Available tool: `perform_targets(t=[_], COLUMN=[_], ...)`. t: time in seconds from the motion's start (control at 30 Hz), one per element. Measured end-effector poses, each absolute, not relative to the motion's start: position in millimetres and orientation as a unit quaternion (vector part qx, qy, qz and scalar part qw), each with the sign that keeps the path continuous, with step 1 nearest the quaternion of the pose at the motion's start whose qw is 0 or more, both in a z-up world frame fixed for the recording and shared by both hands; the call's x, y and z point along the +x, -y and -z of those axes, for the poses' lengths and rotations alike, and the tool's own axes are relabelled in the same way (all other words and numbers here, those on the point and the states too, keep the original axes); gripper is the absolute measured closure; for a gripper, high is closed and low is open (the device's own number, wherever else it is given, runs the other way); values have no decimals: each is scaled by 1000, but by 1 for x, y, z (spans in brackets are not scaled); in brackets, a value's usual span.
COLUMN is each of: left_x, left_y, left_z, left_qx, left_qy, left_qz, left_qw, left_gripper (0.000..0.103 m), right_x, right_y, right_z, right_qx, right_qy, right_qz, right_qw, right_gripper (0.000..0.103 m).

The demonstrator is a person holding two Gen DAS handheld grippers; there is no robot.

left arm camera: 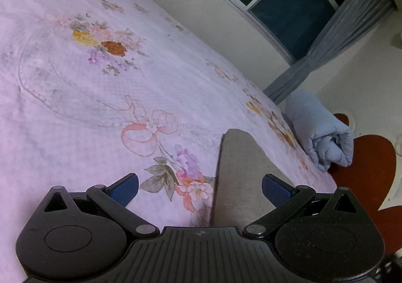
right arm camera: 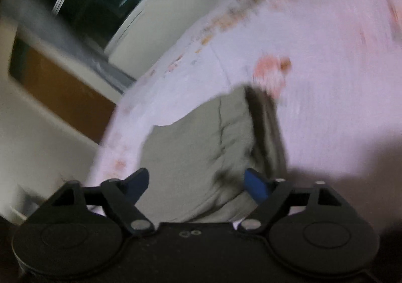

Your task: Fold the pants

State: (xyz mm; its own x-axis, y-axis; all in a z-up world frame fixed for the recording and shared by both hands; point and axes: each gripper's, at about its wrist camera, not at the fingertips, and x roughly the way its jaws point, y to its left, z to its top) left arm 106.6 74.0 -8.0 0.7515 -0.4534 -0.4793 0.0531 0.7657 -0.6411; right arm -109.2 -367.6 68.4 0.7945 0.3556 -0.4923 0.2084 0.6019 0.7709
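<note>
Lying on the bed (left arm camera: 75,96), the grey pants (right arm camera: 201,147) sit close under both cameras. In the right wrist view they form a bunched, creased heap near one edge of the bed, with a darker fold running along one side; the picture is smeared, so finer detail of the cloth cannot be read. In the left wrist view only a flat, tapering strip of the same grey fabric (left arm camera: 238,182) shows, pointing away from the camera across the bedspread.

The right gripper (right arm camera: 198,183) hangs over the heap with its blue-padded fingers (right arm camera: 256,186) set fairly wide on either side of the cloth; the blur does not let me say whether either pad touches it, and nothing is seen pinched. The left gripper (left arm camera: 199,188) stands wide apart as well, one blue pad over the floral print and the other over the grey strip's far edge, with the fabric lying loose between them.

Around the pants spreads a pale lilac bedspread printed with flower sprays and a pink ribbon bow (left arm camera: 148,132). Beyond the bed's edge lies a rolled light-blue blanket (left arm camera: 324,129) on a red-brown surface. A dark window (left arm camera: 284,3) with grey curtains (left arm camera: 351,31) fills the cream wall behind.
</note>
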Motion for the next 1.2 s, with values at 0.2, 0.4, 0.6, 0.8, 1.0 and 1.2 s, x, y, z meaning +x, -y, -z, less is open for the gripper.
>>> perform_targets(t=[0.2, 0.4, 0.6, 0.8, 1.0, 1.2], left_x=[101, 93, 87, 84, 81, 79], left_y=[-83, -102, -95, -68, -62, -55], left_z=[11, 16, 13, -11, -26, -31], left_qx=[-331, -359, -315, -196, -157, -130], left_qy=[-325, -316, -313, -316, -312, -313], left_qz=[137, 118, 116, 103, 105, 109], left_qw=[875, 871, 888, 923, 931, 935], left_gripper=[0, 0, 0, 0, 0, 0], right_x=[-94, -85, -95, -82, -87, -74], right_y=[363, 367, 366, 375, 377, 371], right_z=[-35, -19, -28, -18, -10, -24], right_qx=[493, 532, 517, 558, 585, 553], right_qy=[-338, -315, -313, -321, -306, -308], right_qz=[-11, 8, 19, 31, 19, 24], right_qw=[802, 786, 797, 765, 751, 773], right_gripper=[45, 50, 79, 72, 61, 63])
